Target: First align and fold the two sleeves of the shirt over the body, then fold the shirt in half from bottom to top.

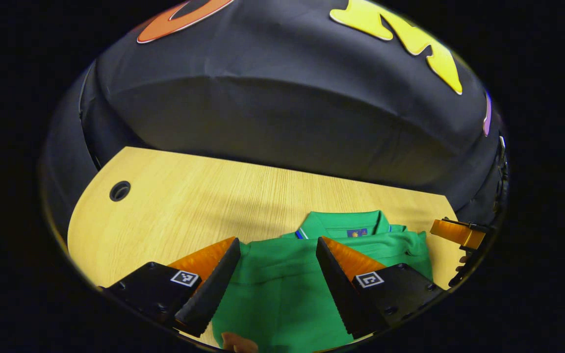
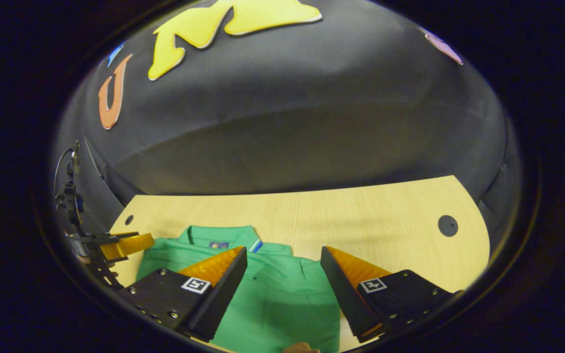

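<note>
A green polo shirt (image 1: 282, 294) lies flat on the wooden table (image 1: 189, 206), its collar (image 1: 346, 224) pointing away from me. Folded cloth lies across the chest below the collar. My left gripper (image 1: 277, 242) hovers open over the shirt's body with nothing between its fingers. In the right gripper view the same shirt (image 2: 277, 294) spreads under my right gripper (image 2: 283, 251), which is also open and holds nothing. The right gripper (image 1: 459, 233) shows beside the shirt's right shoulder in the left gripper view. In the right gripper view the left gripper (image 2: 125, 245) appears by the other shoulder.
The table has a round cable hole (image 1: 119, 191) at its far left and another hole (image 2: 448, 225) at its far right. Bare wood runs beyond the collar up to the black booth wall (image 1: 287, 113). A bit of a hand (image 1: 238, 343) shows at the near edge.
</note>
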